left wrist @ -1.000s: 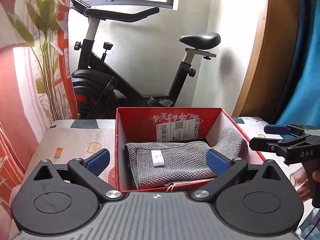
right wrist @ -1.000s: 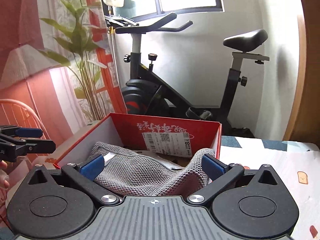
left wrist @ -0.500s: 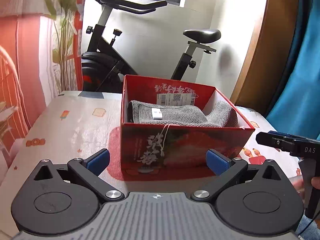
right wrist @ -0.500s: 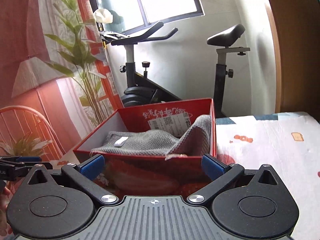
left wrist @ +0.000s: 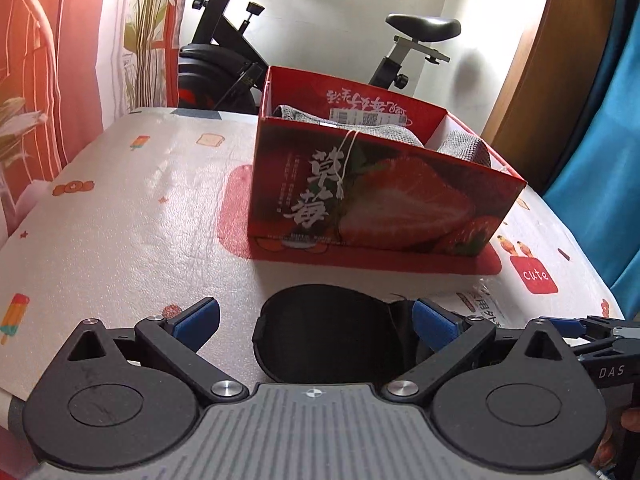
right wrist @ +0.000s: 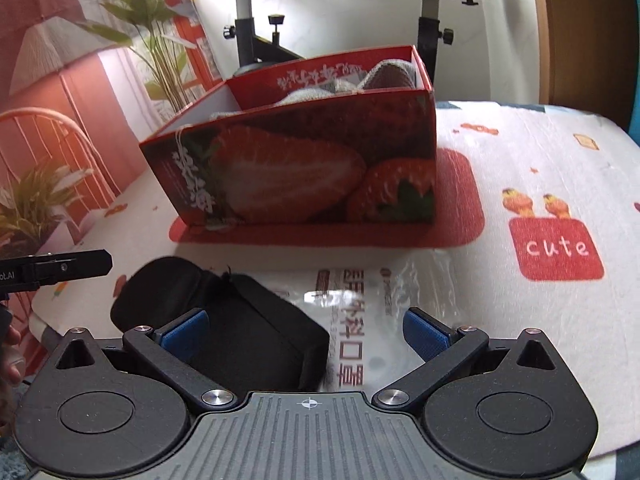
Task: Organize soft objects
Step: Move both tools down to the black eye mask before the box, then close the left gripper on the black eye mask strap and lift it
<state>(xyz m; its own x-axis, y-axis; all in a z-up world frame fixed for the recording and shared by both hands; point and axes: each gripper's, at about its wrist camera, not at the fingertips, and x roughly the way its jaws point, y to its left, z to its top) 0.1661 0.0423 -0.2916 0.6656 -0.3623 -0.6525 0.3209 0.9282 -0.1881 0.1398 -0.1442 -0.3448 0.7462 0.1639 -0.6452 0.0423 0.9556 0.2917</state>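
Both grippers are low over the table [left wrist: 120, 208] at its near edge, and both are wide open and hold nothing.

**Left gripper** [left wrist: 316, 322]: The blue pads stand well apart. The black pouch [left wrist: 324, 336] lies on the table directly between them, just ahead of the gripper body. The pouch sits closer to the right-hand pad than to the left-hand one; whether that pad touches it cannot be told from this view.

**Right gripper** [right wrist: 306, 330]: The pads are also spread wide. From here the black pouch [right wrist: 224, 320] lies to the left of centre, partly behind the left-hand pad. A clear plastic packet [right wrist: 360, 312] with printed text lies flat on the table between the pads, touching the pouch's right edge.

**Position of the task items:** The red box [left wrist: 372, 192] stands on the table beyond the pouch, with grey cloth [left wrist: 384, 132] already inside it. The pouch and the packet remain outside, near the front edge.

**Relation to check before you move:** The pouch's long axis appears to run roughly across the table, left to right, so the left gripper spans it lengthwise. The left gripper is the nearer and better centred of the two. You would likely shift it slightly right, or turn it, before closing. Expect the soft pouch to fold under pressure.
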